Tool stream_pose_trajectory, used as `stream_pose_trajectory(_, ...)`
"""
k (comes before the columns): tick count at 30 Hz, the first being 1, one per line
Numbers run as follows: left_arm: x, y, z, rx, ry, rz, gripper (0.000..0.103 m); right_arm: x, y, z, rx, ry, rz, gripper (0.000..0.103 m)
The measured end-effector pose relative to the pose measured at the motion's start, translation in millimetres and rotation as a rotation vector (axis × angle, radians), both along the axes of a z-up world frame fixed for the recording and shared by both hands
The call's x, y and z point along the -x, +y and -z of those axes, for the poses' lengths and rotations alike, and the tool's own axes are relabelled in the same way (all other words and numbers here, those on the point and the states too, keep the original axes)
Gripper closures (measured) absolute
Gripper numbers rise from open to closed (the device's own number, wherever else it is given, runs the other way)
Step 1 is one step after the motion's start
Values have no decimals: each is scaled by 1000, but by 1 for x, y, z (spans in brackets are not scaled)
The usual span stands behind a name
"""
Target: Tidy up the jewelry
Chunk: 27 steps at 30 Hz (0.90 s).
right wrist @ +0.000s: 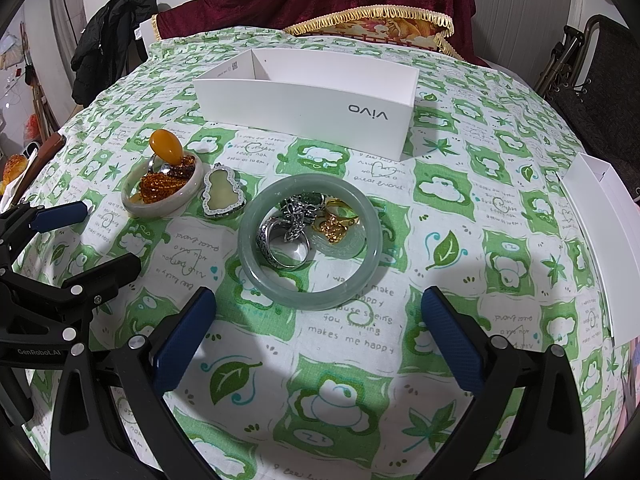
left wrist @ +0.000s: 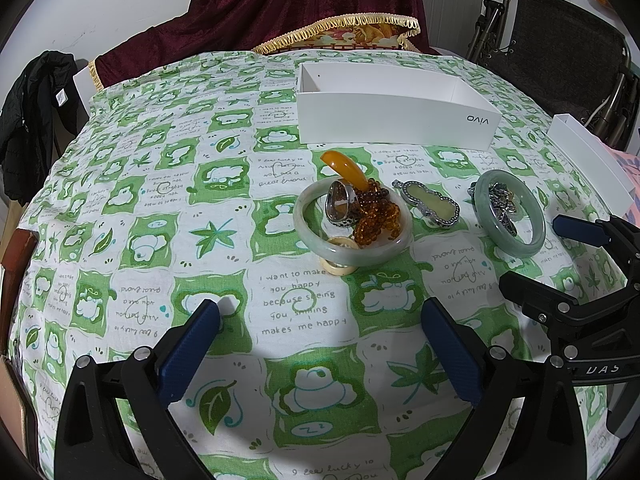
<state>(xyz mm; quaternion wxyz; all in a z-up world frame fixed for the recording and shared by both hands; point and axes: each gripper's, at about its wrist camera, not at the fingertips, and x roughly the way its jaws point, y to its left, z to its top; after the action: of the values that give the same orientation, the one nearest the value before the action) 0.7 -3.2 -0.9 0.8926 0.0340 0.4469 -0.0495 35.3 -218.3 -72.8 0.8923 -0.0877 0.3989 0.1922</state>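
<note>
Your left gripper (left wrist: 320, 348) hangs released above the green-and-white tablecloth (left wrist: 224, 184), its blue pads spread wide with nothing between them. Straight ahead of it lies the pale jade bangle (left wrist: 304, 226), which rings a silver ring (left wrist: 340, 208), a heap of amber beads (left wrist: 376, 216) and the base of an orange amber pendant (left wrist: 346, 168); a small cream ring (left wrist: 340, 268) sits under its near rim. Ahead and to the right of these fingers rests a silver-framed gourd pendant (left wrist: 430, 204).

Your right gripper (right wrist: 318, 344) is likewise released, jaws wide apart and grasping nothing. Just ahead of it, between the lines of its fingers, lies the green jade bangle (right wrist: 256, 268), enclosing a cluster of silver rings (right wrist: 286, 232), a gold ring (right wrist: 334, 224) and a pale jade piece. Beyond that bangle stands the open white vivo box (right wrist: 312, 108). A white lid (right wrist: 600, 232) lies far to the right of this gripper.
</note>
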Motion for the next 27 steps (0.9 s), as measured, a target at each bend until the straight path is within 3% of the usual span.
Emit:
stream_pose_trajectory(17,-3,6,1,1,2,-6,3,0,0,0,-1,0,0,4)
stream_pose_trajectory(27,-20,16,2,-4,22,151,3,3,-1,-1,-3,1,-10,4)
